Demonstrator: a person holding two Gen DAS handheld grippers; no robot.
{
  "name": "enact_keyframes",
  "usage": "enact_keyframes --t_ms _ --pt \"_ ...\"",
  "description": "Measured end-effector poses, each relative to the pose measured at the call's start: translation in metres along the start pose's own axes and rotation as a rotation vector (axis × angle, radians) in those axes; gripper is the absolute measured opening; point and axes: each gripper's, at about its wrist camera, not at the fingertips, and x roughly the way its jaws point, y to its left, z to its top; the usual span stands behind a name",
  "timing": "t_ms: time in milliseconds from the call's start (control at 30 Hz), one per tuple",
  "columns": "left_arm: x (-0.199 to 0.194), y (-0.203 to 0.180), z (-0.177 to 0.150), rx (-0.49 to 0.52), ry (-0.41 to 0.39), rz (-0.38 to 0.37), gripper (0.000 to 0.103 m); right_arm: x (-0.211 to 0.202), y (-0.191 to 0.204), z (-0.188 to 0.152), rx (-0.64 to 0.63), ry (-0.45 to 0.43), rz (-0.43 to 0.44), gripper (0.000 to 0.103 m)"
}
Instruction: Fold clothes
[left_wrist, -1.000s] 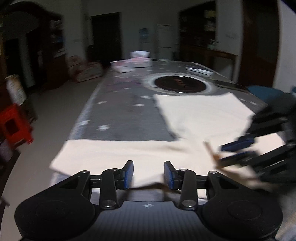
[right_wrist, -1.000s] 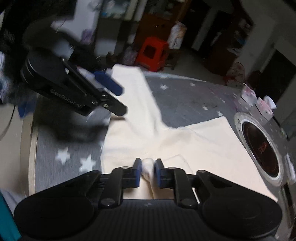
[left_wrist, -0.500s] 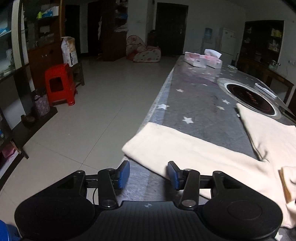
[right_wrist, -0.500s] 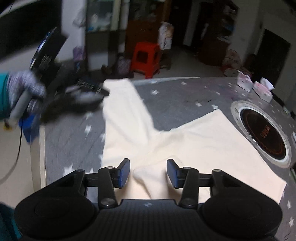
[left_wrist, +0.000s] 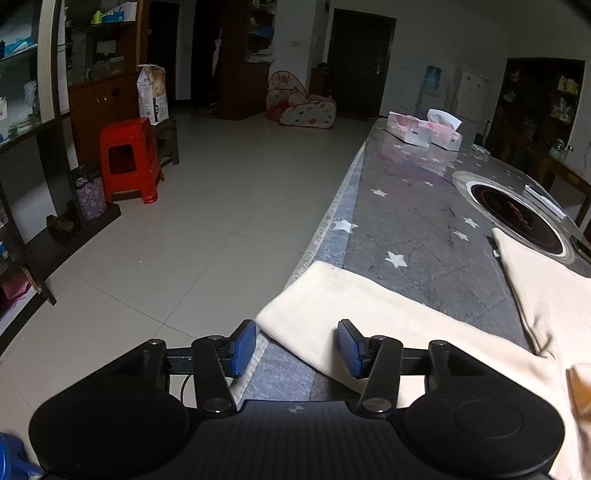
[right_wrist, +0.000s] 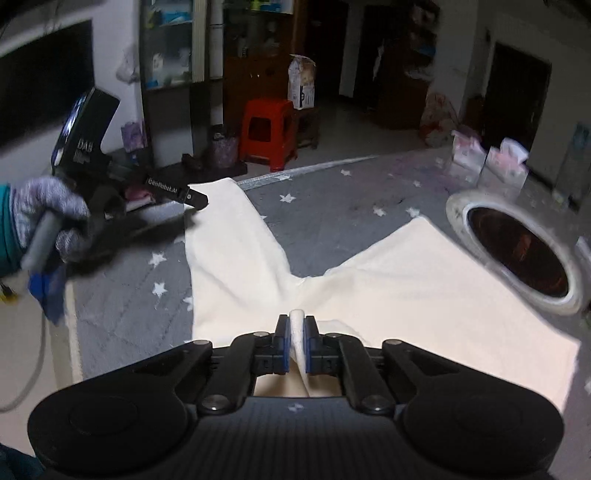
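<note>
Cream garment (right_wrist: 369, 295) pinched; left gripper (right_wrist: 192, 199) reads "GenRobot.AI".

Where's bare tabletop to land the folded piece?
Best patch: starred cloth between the two spread legs of the cream pants, short of the hob. More runs from the hob to the tissue boxes. Small strip by the left gripper. Crowded at the right gripper, shut on the pants.

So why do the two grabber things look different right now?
The left gripper has its blue pads wide apart and holds nothing; the right gripper is squeezed shut on a fold of the cream pants. The left sits at a leg's end by the table edge; the right is at the middle. Both are black.
</note>
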Motion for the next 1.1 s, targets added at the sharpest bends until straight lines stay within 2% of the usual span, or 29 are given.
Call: enact_keyframes --t_ms 100,200,233,267,400,433,500,733,933,1100 --pt "0.002 0.003 0.002 -0.032 0.002 0.006 0.052 0.003 0.001 -0.005 0.003 0.029 0.027 0.023" --pt "0.005 0.005 0.003 -0.045 0.001 0.006 0.052 -0.002 0.001 -0.007 0.000 0.016 0.016 0.030" --pt "0.006 0.005 0.004 -0.048 0.001 0.005 0.050 -0.005 0.000 -0.006 0.001 0.006 0.008 0.037" --pt "0.006 0.006 0.004 -0.053 0.000 0.005 0.044 -0.008 -0.001 -0.006 0.003 -0.003 -0.001 0.039" --pt "0.008 0.008 0.005 -0.071 -0.014 0.024 0.024 -0.023 -0.008 -0.006 0.013 -0.035 -0.034 0.039" --pt "0.006 0.007 0.006 -0.073 -0.022 0.022 0.022 -0.027 -0.011 -0.007 0.023 -0.041 -0.041 0.039" --pt "-0.001 0.002 0.010 -0.073 -0.040 0.004 0.009 -0.033 -0.017 -0.009 0.046 -0.049 -0.057 0.039" --pt "-0.024 -0.016 0.023 -0.074 -0.104 -0.061 0.006 -0.055 -0.035 -0.023 0.106 -0.060 -0.112 0.040" --pt "-0.070 -0.075 0.040 0.020 -0.192 -0.225 0.005 -0.081 -0.045 -0.034 0.132 -0.093 -0.162 0.041" --pt "-0.108 -0.139 0.039 0.116 -0.225 -0.388 0.005 -0.099 -0.056 -0.050 0.197 -0.122 -0.201 0.041"
